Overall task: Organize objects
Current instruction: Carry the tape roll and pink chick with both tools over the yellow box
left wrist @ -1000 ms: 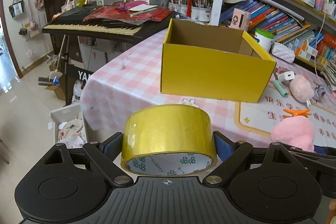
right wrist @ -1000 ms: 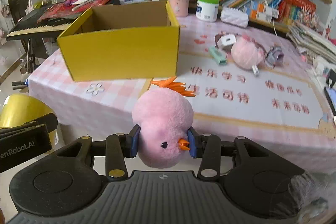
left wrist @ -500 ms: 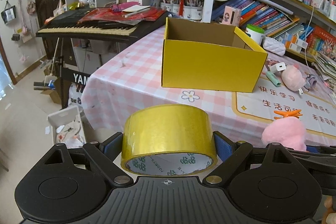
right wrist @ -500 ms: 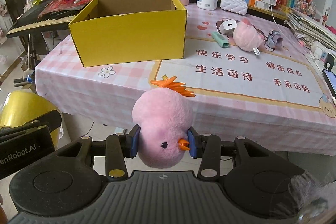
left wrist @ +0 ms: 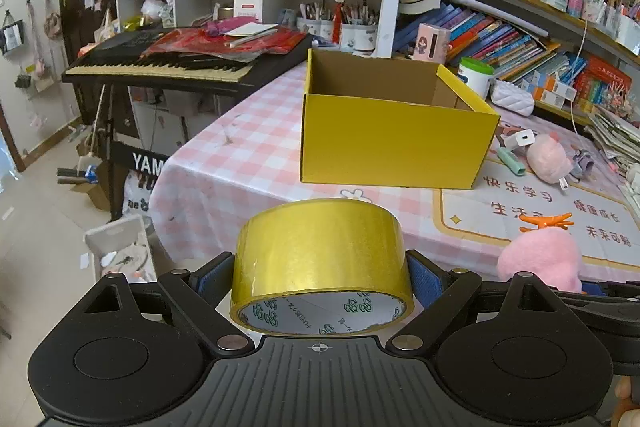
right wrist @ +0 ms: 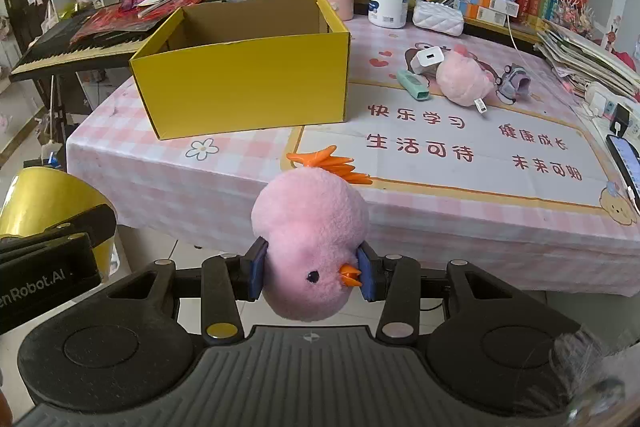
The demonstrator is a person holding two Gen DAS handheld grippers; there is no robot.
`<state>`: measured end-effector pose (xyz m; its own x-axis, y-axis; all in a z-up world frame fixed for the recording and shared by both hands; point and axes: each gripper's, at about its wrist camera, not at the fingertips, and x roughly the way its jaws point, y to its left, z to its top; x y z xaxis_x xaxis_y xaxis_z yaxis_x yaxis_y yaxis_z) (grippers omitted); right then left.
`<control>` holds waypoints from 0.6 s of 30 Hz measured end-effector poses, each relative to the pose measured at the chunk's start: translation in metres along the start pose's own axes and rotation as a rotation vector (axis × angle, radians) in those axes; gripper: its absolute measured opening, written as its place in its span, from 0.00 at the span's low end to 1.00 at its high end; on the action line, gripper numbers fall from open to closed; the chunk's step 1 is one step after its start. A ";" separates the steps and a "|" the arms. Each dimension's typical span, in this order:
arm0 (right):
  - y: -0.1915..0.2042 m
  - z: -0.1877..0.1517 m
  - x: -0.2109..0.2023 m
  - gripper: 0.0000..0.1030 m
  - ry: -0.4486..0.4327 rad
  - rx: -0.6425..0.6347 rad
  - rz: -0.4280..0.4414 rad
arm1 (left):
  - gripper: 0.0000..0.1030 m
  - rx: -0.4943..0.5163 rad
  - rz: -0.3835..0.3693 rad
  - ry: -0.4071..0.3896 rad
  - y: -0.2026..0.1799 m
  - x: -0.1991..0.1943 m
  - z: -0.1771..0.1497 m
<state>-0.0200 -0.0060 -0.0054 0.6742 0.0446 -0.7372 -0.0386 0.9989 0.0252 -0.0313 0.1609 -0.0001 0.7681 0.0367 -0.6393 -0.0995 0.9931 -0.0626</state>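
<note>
Left hand-held gripper (left wrist: 320,277) is clamped on a gold tape roll (left wrist: 320,263), blue pads pressed to both sides, roll held in the air short of the surface (left wrist: 240,163). Right hand-held gripper (right wrist: 312,273) is closed on a pink chick plush (right wrist: 310,243) with an orange crest, beak facing the camera, also off the surface edge.

Yellow box (left wrist: 394,131) sits open-topped on the pink checked cloth, well ahead of both grippers. Left view shows only part of its inside; right view looks deeper in and shows bare brown walls, floor hidden.

Left view alone shows the keyboard (left wrist: 168,63) piled with red papers and the floor bin (left wrist: 116,251). Right view alone shows the phone (right wrist: 624,163) at the right edge. A second pink plush (right wrist: 462,81), white charger (right wrist: 426,61), green clip (right wrist: 414,85) and white jar (right wrist: 388,5) lie past the box, clearer in the right view. The left gripper's tape shows at the right view's left edge; the chick shows at the left view's right edge.
</note>
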 end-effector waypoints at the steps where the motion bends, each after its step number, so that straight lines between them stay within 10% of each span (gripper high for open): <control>1: 0.000 0.000 0.000 0.40 0.000 0.002 0.000 | 0.88 0.002 0.000 0.000 0.000 0.000 0.000; 18: 0.013 0.016 0.024 0.40 0.023 -0.034 0.036 | 0.88 -0.012 0.039 0.023 0.007 0.018 0.008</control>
<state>0.0073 0.0080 -0.0124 0.6549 0.0794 -0.7515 -0.0872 0.9958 0.0292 -0.0133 0.1699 -0.0055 0.7487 0.0728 -0.6589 -0.1367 0.9895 -0.0461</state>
